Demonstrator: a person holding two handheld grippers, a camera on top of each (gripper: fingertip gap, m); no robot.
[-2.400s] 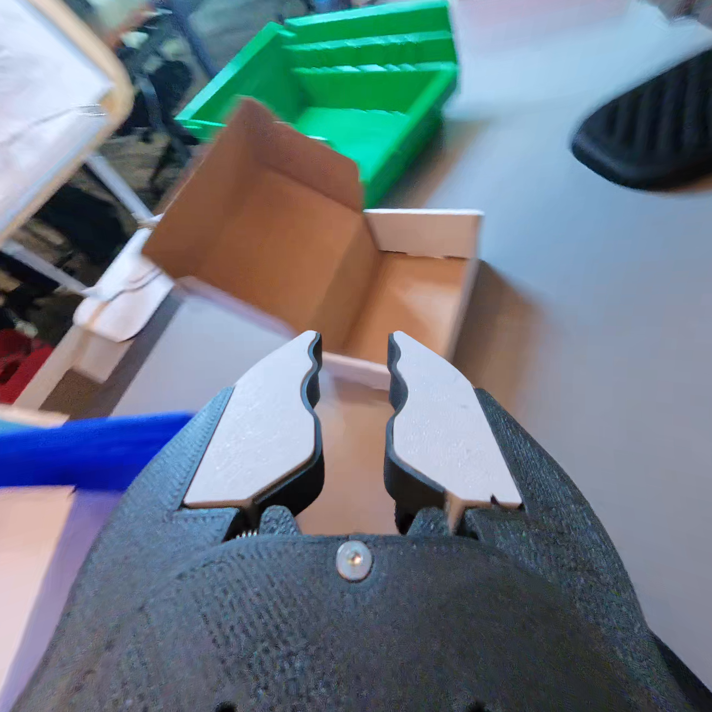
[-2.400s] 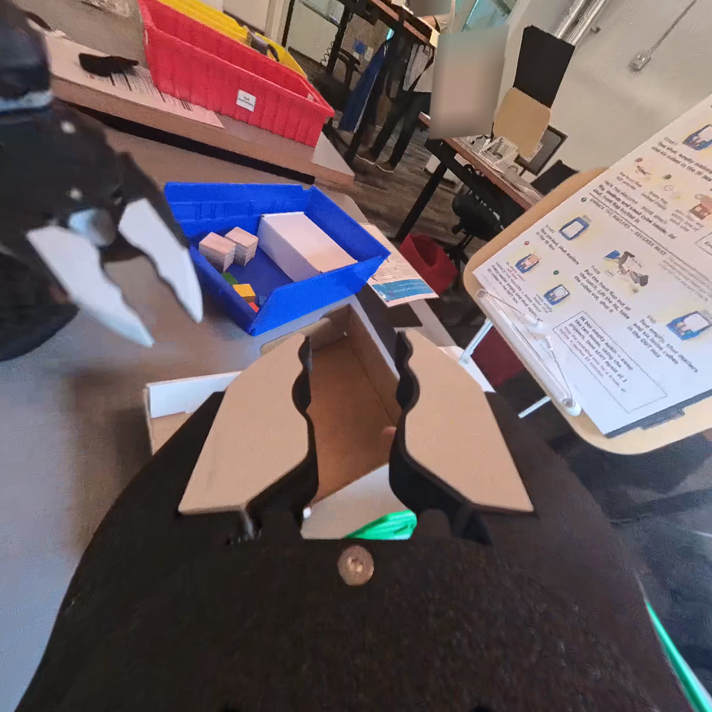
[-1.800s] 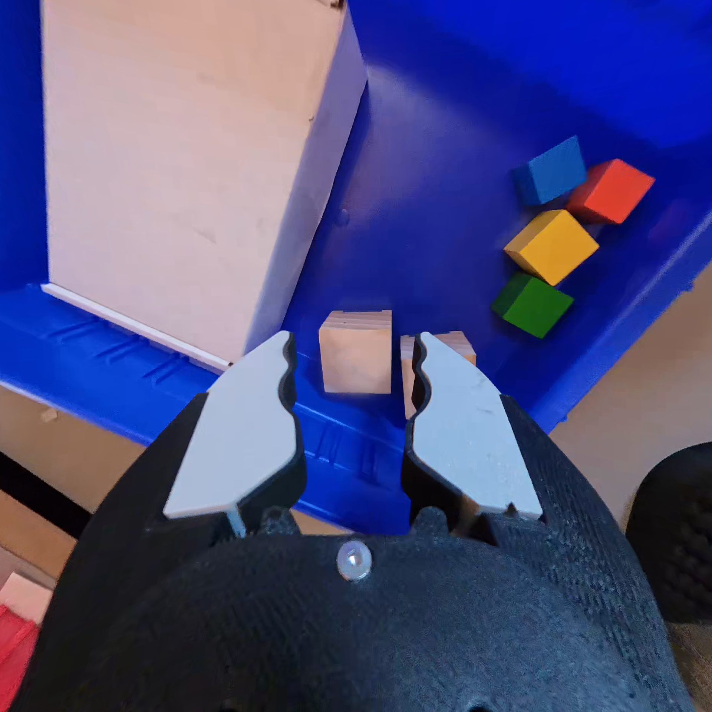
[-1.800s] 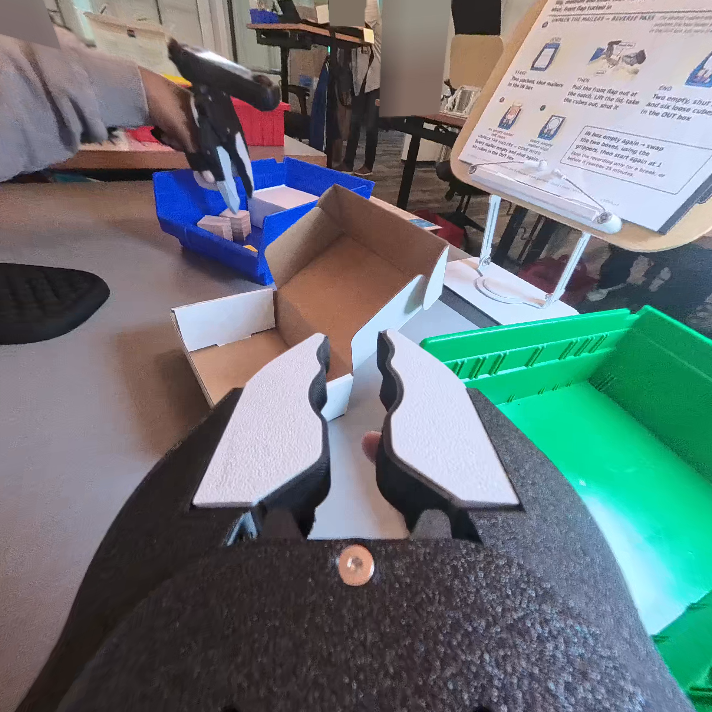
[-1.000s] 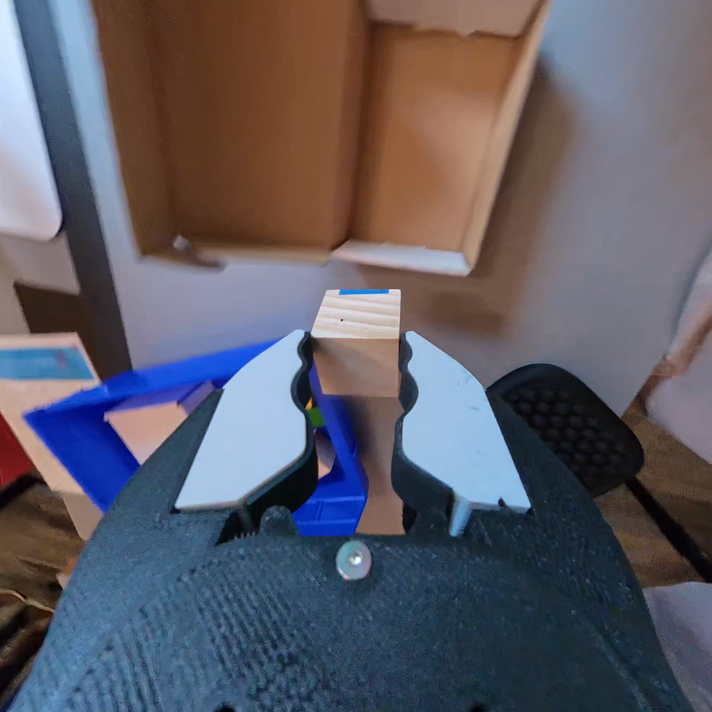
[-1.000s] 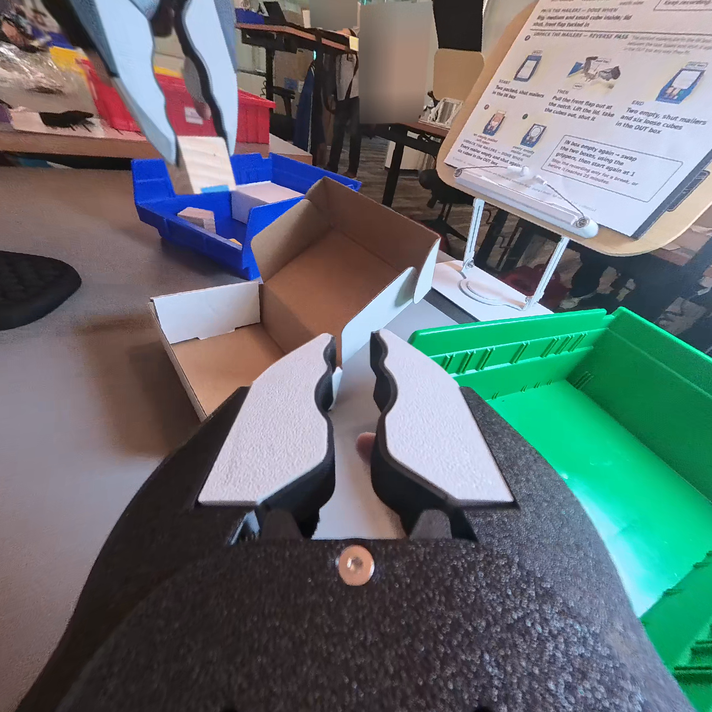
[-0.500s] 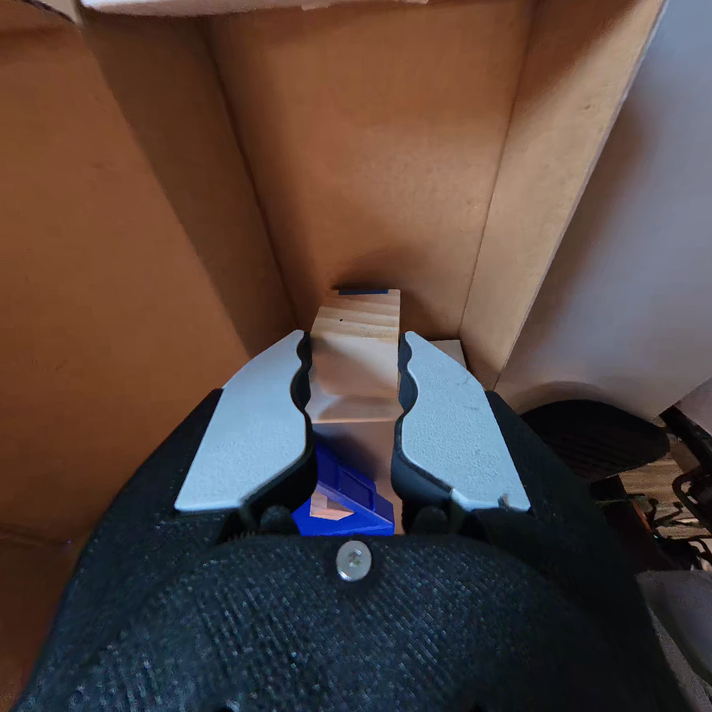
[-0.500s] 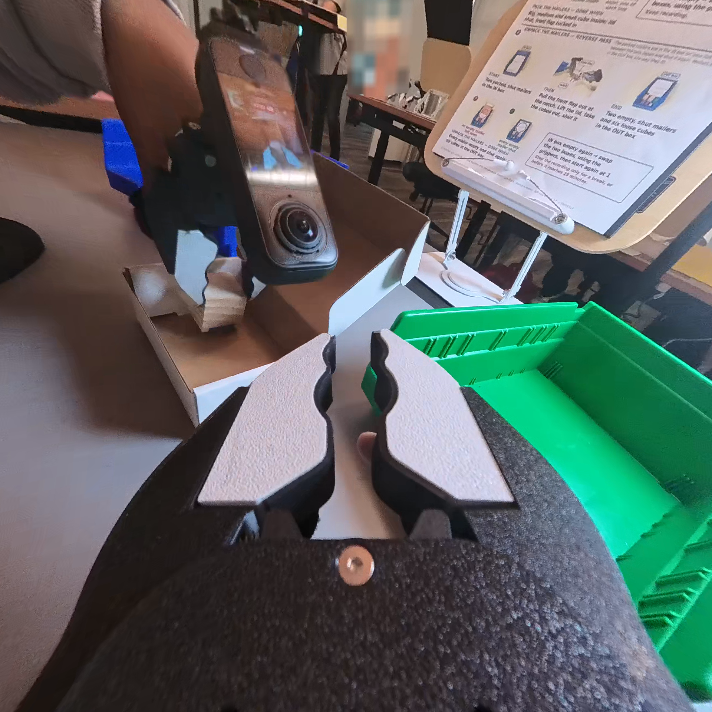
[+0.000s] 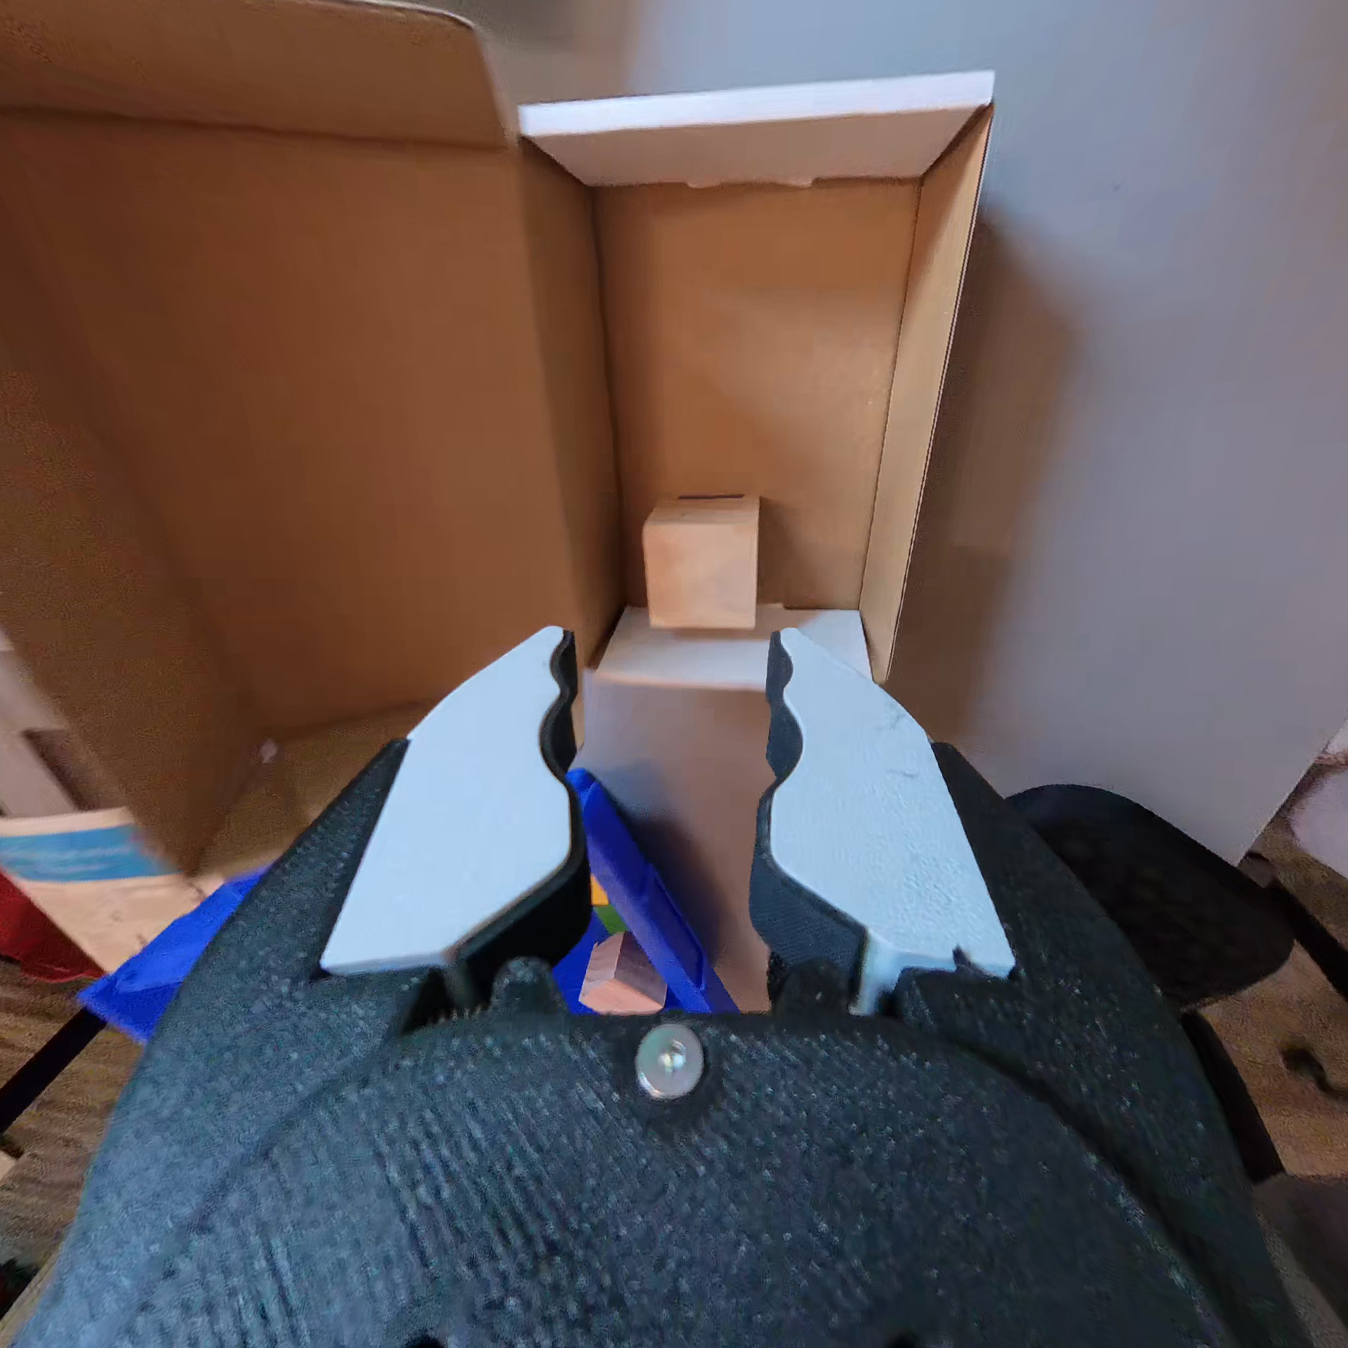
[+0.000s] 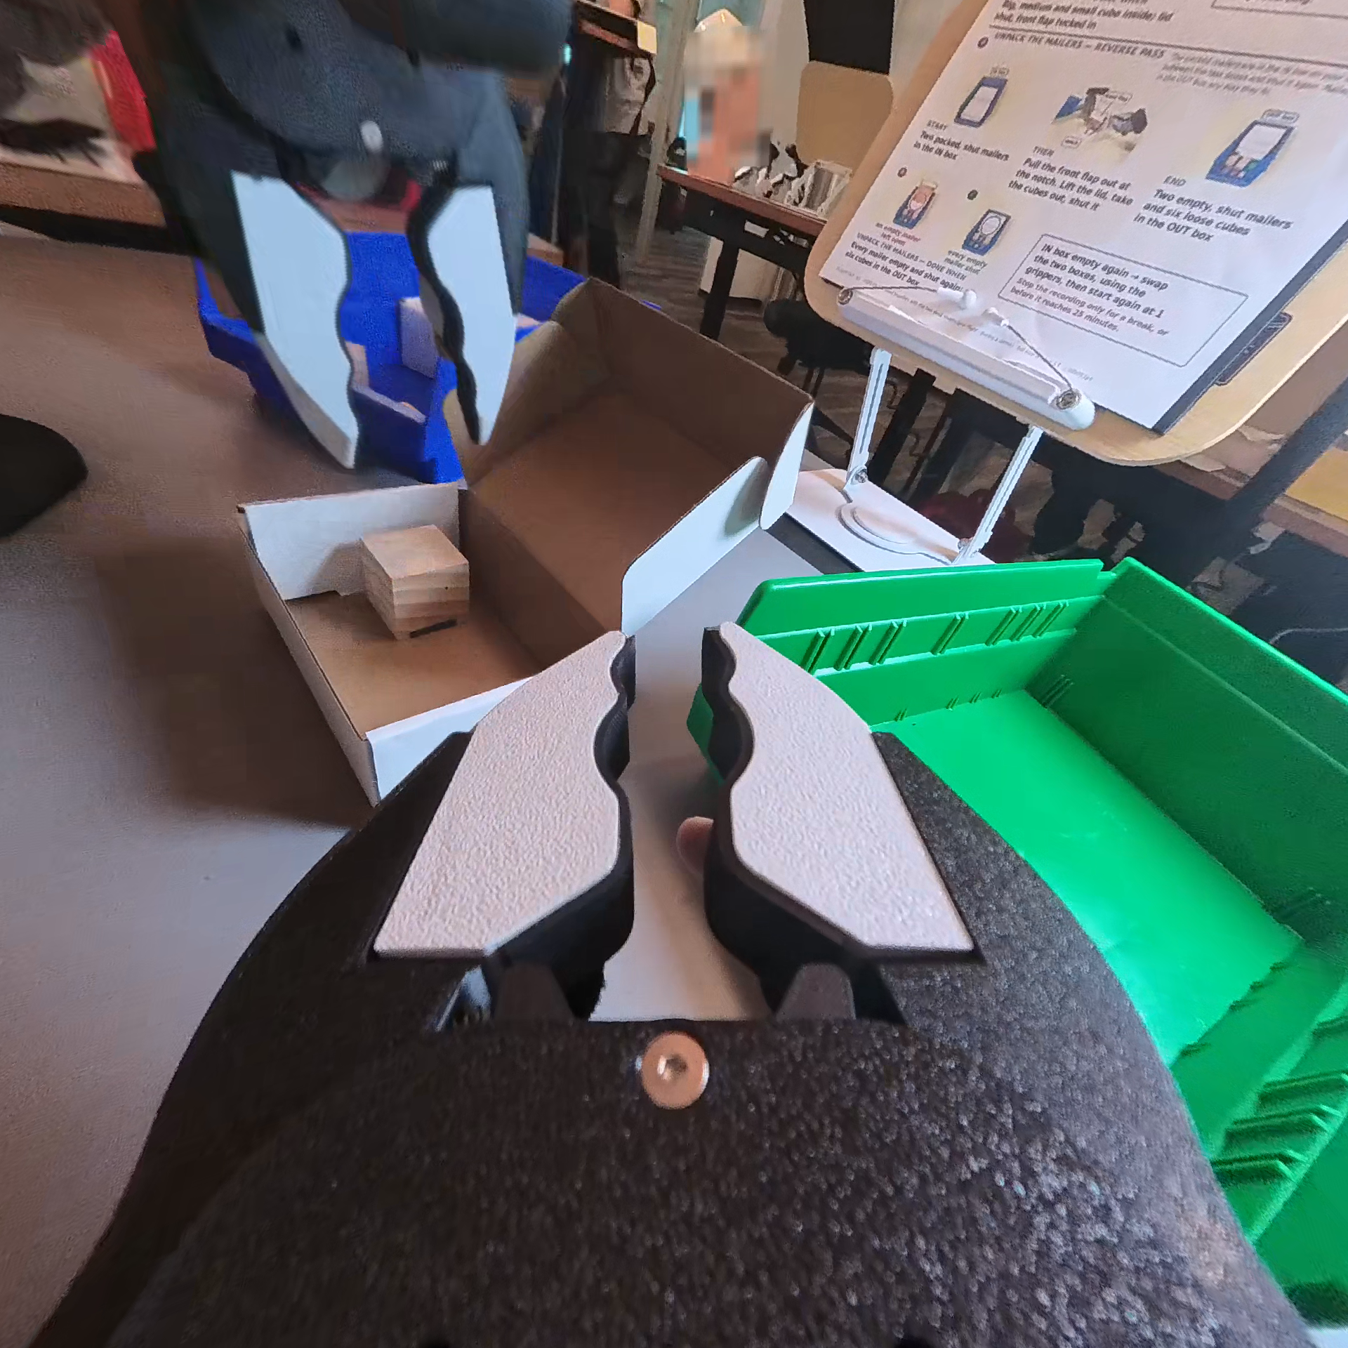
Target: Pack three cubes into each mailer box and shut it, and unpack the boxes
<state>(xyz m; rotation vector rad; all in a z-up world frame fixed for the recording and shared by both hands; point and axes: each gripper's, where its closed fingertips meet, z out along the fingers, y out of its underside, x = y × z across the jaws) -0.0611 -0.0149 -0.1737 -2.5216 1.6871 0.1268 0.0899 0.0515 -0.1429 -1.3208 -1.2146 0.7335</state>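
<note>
An open mailer box (image 10: 408, 737) lies on the grey table, its lid standing up at the far side. One wooden cube (image 10: 416, 576) sits on its floor at the left end. It also shows in the left wrist view (image 9: 700, 562), against the near wall of the box (image 9: 897, 438). My left gripper (image 9: 669, 634) is open and empty above that end of the box. It also shows in the right wrist view (image 10: 412, 445). My right gripper (image 10: 667, 634) has its fingers narrowly apart with nothing between them, its left fingertip at the corner of the lid's white side flap (image 10: 700, 540).
A green bin (image 10: 1021, 802) stands right of the box. A blue bin (image 10: 233, 328) holding more wooden cubes (image 10: 416, 339) is behind it, also below my left gripper (image 9: 634, 912). An instruction board (image 10: 1094, 219) stands at the back right. A black pad (image 9: 1167, 912) lies at the left.
My left gripper carried the cube from the blue bin into the box, opened, let it go and drew back upward. My right gripper has stayed at the lid flap.
</note>
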